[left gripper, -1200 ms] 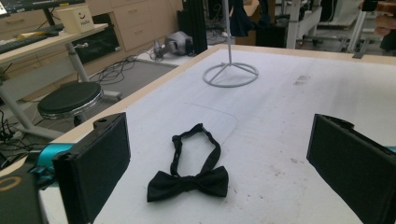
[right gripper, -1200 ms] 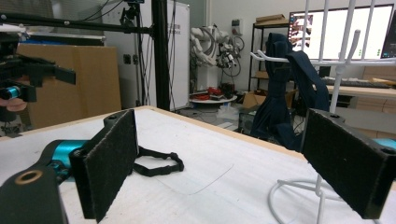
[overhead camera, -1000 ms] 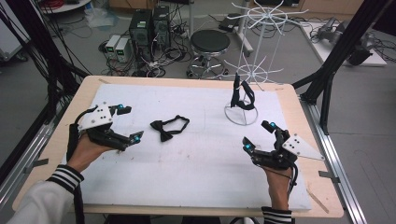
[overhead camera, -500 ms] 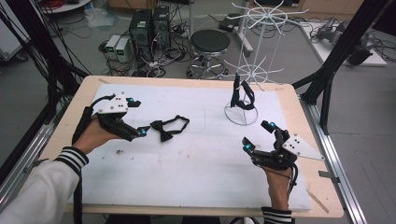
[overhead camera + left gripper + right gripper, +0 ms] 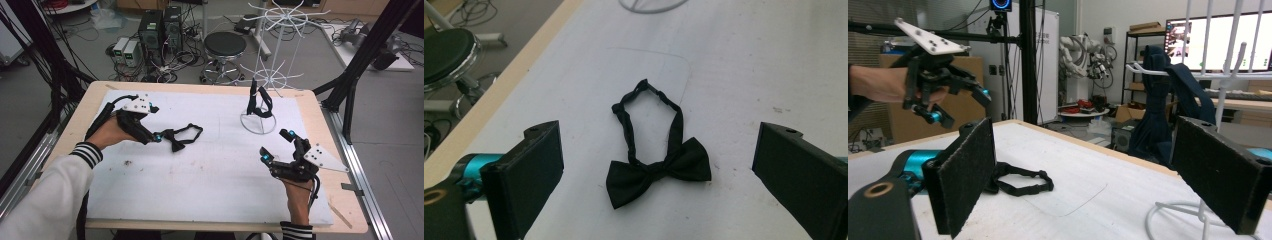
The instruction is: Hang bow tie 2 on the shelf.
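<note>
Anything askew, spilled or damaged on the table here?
Nothing much. The bow tie lies flat on the white mat, strap looped; another hangs on the wire rack. Only faint dark specks mark the mat.

Open counter between the tools, with a rack at the back.
The white counter (image 5: 210, 185) lies bare across its middle and near edge, leaving wide passage between the left tool (image 5: 150, 123) and right tool (image 5: 276, 145). A bow tie (image 5: 659, 170) lies flat between the left tool's wide-apart jaws, nothing beside it. The wire rack (image 5: 272, 75) stands at the far right, its ring base (image 5: 258, 121) and a hanging dark strap (image 5: 260, 98) blocking that corner.
</note>
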`<state>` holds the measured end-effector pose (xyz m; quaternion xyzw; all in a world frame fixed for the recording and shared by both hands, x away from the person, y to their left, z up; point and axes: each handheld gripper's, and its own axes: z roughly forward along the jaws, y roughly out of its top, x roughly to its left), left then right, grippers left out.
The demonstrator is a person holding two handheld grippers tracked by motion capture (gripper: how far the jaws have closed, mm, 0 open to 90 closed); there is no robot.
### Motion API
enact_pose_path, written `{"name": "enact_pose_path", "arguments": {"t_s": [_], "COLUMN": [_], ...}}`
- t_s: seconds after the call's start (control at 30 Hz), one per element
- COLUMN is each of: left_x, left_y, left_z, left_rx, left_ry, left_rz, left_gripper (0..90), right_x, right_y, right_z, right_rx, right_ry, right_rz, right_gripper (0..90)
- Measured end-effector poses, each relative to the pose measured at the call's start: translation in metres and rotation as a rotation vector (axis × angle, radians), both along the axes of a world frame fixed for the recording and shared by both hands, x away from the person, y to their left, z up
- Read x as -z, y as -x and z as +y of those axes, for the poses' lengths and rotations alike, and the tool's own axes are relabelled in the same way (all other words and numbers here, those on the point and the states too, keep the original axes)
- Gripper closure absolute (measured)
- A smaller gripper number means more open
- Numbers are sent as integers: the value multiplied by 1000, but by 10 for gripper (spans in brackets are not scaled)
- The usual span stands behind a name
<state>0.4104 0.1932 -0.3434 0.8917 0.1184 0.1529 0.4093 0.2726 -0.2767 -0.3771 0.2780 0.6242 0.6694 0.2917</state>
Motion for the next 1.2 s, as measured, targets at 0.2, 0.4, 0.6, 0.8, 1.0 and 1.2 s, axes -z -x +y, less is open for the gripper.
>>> {"name": "enact_pose_path", "arguments": {"t_s": [0.2,0.4,0.6,0.8,1.0,1.2], "left_x": [3,9,22,36,45,54], "left_y": [-11,-23,-32,-41,-46,-52], "left_z": [-6,-14,-21,-25,-30,-33], "left_rx": [30,75,123,149,159,183], "left_ry": [-85,-173,-249,-302,-354,-403], "left_rz": [-2,15,11,17,22,37], "left_gripper": [79,100,117,128,171,198], "right_x": [0,0,0,0,0,-1], "right_y": [1,2,1,0,1,2], "right_z": [2,2,2,4,3,1], "right_rx": [-26,-33,-42,-46,-44,-46], "right_ry": [-8,-9,-12,-5,-10,-23], "right_rz": [7,5,-8,-5,-4,-1], "right_gripper": [106,105,105,105,105,105]}}
